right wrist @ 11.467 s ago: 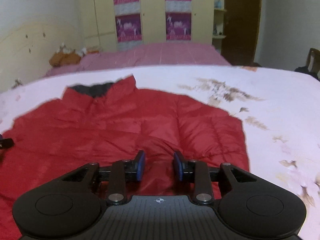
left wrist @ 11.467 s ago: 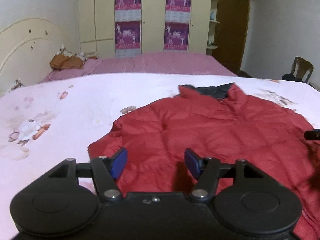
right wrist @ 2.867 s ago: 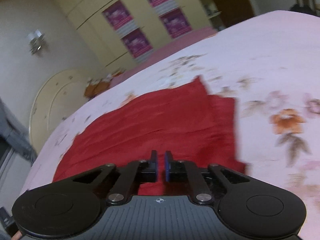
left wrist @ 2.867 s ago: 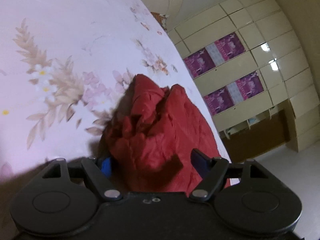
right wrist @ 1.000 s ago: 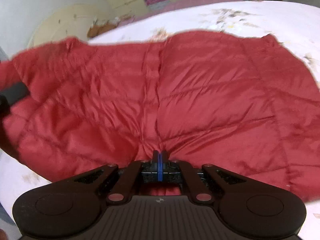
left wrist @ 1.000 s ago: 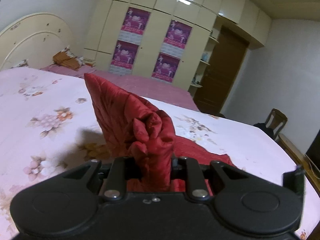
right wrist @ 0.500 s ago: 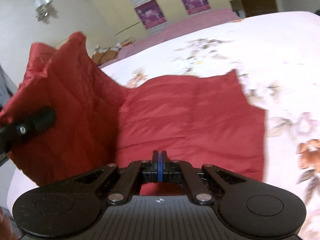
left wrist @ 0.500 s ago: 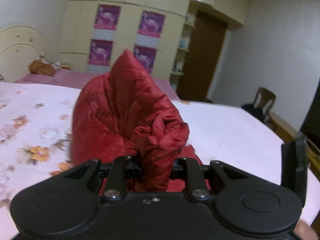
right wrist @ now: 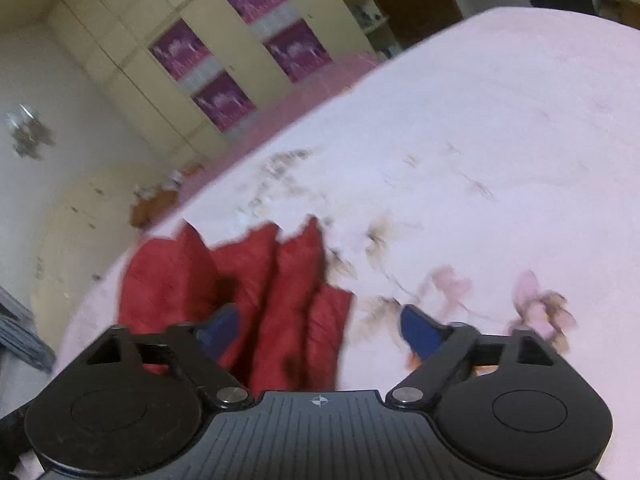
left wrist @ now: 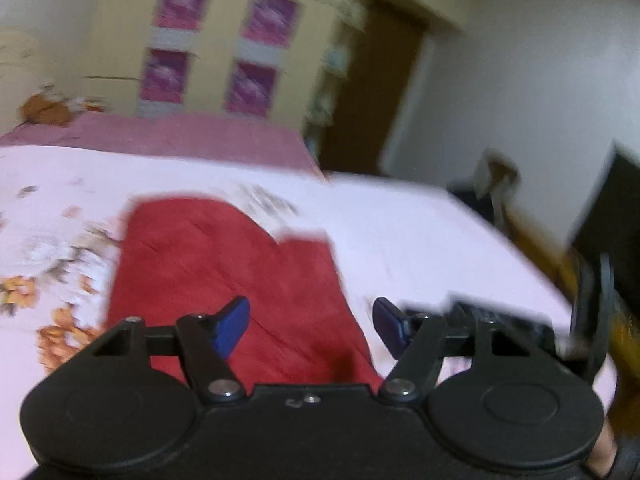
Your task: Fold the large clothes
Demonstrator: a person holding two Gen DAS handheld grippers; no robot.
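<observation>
- Now folded: red padded jacket [left wrist: 224, 276] lies in a narrow stack on the bed [left wrist: 420, 232], long axis running away from the near edge toward the pink bedspread [left wrist: 180, 140] at the far side.
- Right view shows several layered edges of the jacket [right wrist: 276, 300], fanned, not squared; judged a fold just laid down.
- Left tool [left wrist: 310, 326]: jaws have just been opening, blue pads apart, cloth beneath but not clamped.
- Right tool [right wrist: 320, 330]: jaws have just been opening, wide apart, jacket edge under the left pad only, nothing gripped.
- Likely reason: both let go so the stack rests under its own weight.
- Beyond the bed: wardrobe [left wrist: 132, 40] with purple posters, brown door [left wrist: 372, 92].
</observation>
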